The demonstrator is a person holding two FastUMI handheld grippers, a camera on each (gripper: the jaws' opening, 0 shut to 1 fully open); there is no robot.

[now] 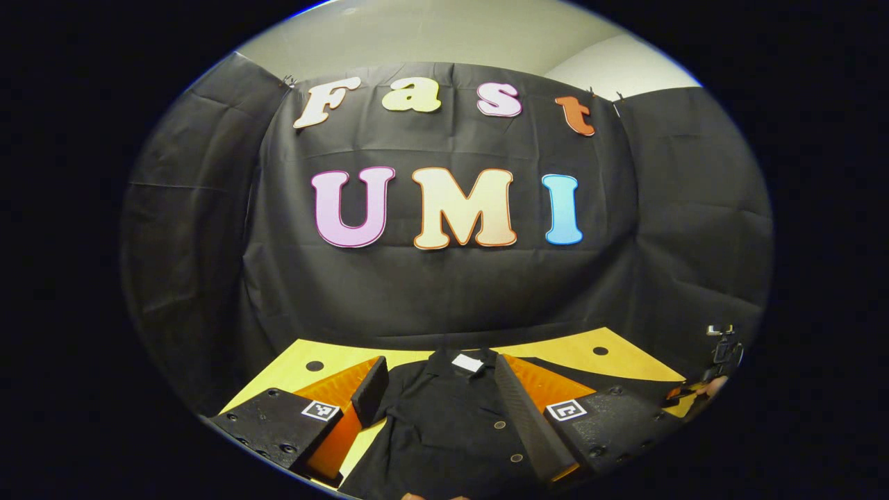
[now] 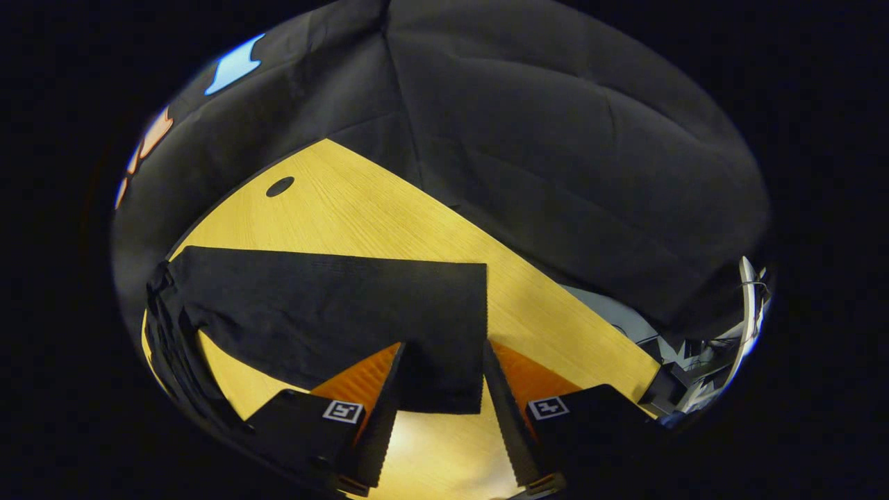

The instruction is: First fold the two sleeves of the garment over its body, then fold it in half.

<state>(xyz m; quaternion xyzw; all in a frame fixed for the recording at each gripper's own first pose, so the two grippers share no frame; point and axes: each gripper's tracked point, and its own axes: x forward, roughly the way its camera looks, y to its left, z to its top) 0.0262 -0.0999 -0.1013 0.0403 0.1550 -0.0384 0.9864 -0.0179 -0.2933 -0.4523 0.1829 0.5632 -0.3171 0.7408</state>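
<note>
I judge nothing folded yet: the shirt (image 1: 444, 417) lies flat on the table (image 1: 625, 357) at my left gripper's (image 1: 444, 403) six o'clock, its sleeve (image 2: 333, 305) outstretched between my right gripper's (image 2: 437, 396) fingers; both grippers gape apart.

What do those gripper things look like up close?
The left gripper has two long wedge-shaped fingers with a ribbed inner face. Each finger sits on a chunky black block with round screw holes. A small white square sticker with a black pattern is on each block. The right gripper is built the same way, with its own stickers.
</note>
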